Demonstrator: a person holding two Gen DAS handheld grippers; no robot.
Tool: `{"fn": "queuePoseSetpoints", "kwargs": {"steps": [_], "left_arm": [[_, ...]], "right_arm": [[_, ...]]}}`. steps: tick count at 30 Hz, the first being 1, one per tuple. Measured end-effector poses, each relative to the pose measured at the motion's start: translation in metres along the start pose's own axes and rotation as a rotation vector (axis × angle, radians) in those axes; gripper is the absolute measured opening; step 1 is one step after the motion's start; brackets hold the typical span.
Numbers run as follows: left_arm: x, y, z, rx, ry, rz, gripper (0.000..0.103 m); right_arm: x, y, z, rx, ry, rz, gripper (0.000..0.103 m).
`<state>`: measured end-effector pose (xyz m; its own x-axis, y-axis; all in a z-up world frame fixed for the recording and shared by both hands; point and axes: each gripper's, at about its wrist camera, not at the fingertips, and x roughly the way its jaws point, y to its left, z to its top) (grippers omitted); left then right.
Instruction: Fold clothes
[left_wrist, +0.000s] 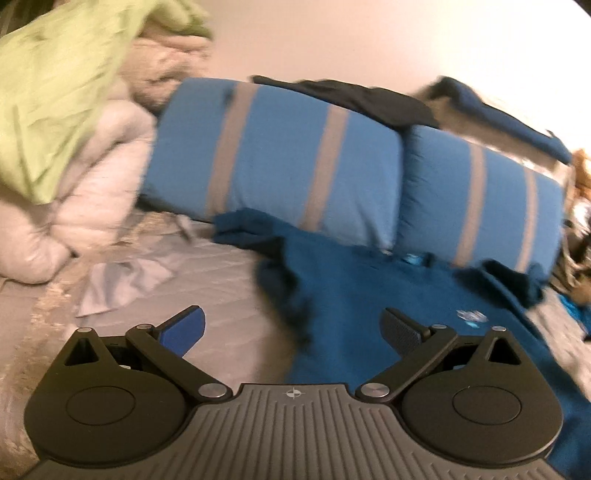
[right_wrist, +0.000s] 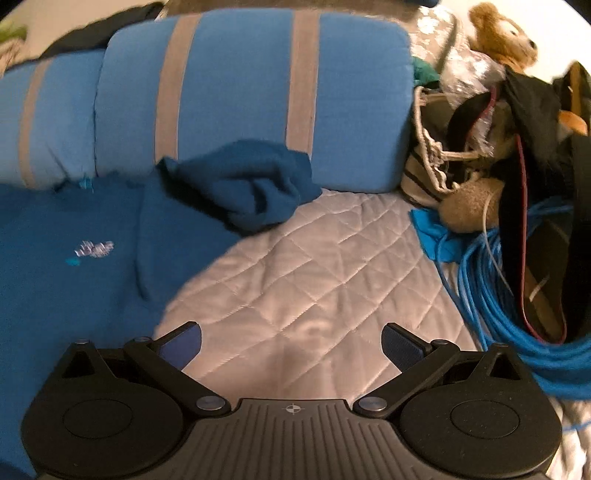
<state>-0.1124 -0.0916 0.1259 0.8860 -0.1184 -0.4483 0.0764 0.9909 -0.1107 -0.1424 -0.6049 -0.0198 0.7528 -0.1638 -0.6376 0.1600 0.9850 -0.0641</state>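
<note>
A dark teal shirt (left_wrist: 369, 295) with a small pale chest logo lies spread on the grey quilted bed (left_wrist: 229, 273), its top against the pillows. My left gripper (left_wrist: 293, 325) is open above the shirt's left edge, holding nothing. In the right wrist view the same shirt (right_wrist: 74, 236) fills the left side, one sleeve (right_wrist: 247, 184) bunched up against a pillow. My right gripper (right_wrist: 291, 341) hangs open over bare quilt (right_wrist: 314, 280), to the right of the shirt, with nothing between its fingers.
Two blue pillows with grey stripes (left_wrist: 280, 158) (right_wrist: 240, 92) lie across the head of the bed, dark clothes (left_wrist: 369, 99) on top. A green cloth (left_wrist: 55, 92) and white duvet (left_wrist: 74, 192) sit left. Blue cable coils (right_wrist: 517, 295), bags and a teddy bear (right_wrist: 502, 33) crowd the right.
</note>
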Motion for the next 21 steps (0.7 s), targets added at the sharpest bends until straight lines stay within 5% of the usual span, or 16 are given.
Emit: {"fn": "queuePoseSetpoints", "kwargs": {"steps": [8,11,21], "left_arm": [[-0.005,-0.045,-0.025,0.057,0.016,-0.099,0.103],[-0.009,-0.051,-0.035,0.04,-0.047,-0.104,0.103],[0.0,-0.063,-0.04,0.078,0.0,-0.099,0.103]], "right_arm": [[-0.02,0.015,-0.002,0.031,-0.005,-0.018,0.103],[-0.022,0.023,0.0,0.053,-0.015,0.001,0.103],[-0.024,0.046,0.024,0.104,-0.064,0.025,0.103]]}}
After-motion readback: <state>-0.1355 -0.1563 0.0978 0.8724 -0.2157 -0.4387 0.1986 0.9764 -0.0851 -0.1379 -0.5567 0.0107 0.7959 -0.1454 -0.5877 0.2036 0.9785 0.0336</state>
